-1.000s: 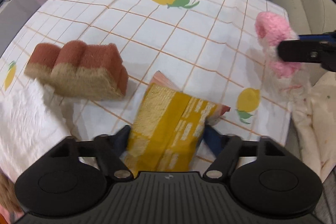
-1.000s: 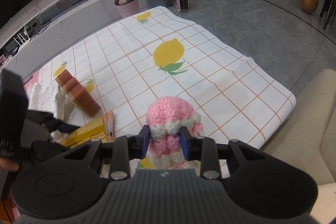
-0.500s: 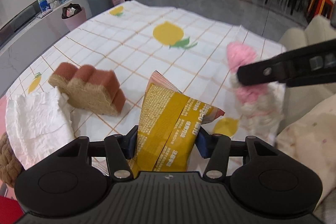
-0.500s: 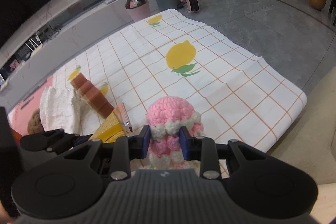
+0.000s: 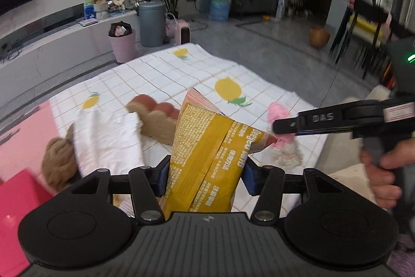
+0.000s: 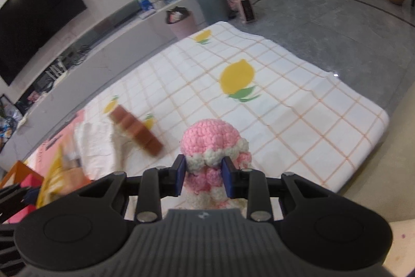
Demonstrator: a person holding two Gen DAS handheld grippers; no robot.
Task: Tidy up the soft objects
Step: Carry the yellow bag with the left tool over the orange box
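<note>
My left gripper (image 5: 202, 177) is shut on a yellow snack bag (image 5: 207, 155) and holds it up above the lemon-print cloth (image 5: 181, 77). My right gripper (image 6: 203, 179) is shut on a pink and white crochet toy (image 6: 210, 144), held above the cloth's near edge (image 6: 298, 134). In the left wrist view the right gripper (image 5: 278, 125) shows at right with the toy (image 5: 278, 112) in it. A brown sponge (image 6: 136, 130) and a white cloth (image 5: 106, 136) lie on the cloth at left. The snack bag also shows blurred in the right wrist view (image 6: 55, 179).
A brown woven basket (image 5: 58, 162) sits partly under the white cloth. A pink sheet (image 5: 23, 136) and a red box (image 5: 15, 201) lie at left. A pink bin (image 6: 182, 24), a grey bin (image 6: 211, 3) and a small heater (image 6: 246, 9) stand beyond the cloth.
Both grippers have risen and tilted up with their loads, so more of the room shows. The left gripper has drifted left, over the white cloth and basket.
</note>
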